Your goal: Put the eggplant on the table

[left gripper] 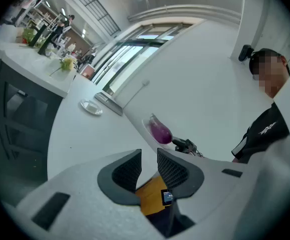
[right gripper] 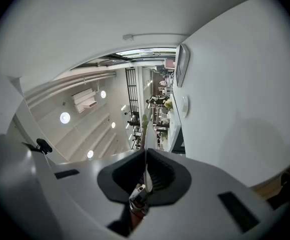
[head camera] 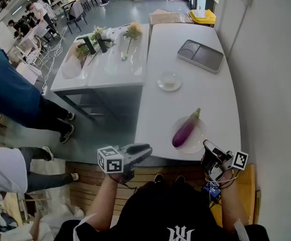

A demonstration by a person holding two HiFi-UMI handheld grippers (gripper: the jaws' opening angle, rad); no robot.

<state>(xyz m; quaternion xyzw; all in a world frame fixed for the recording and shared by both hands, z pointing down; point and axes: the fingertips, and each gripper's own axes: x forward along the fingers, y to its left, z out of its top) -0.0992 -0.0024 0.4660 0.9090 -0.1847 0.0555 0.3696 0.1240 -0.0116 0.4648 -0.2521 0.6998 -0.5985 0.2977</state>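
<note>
starting from zero: the eggplant (head camera: pixel 186 129) lies on its plate (head camera: pixel 196 145) at my 1 o'clock, untouched. my left gripper (left gripper: pixel 149 166) stands narrowly parted and empty, my right gripper (right gripper: pixel 145 171) pinched closed on nothing.

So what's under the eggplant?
A small round plate on the white table. The eggplant covers the plate's middle, so anything beneath there is hidden.
</note>
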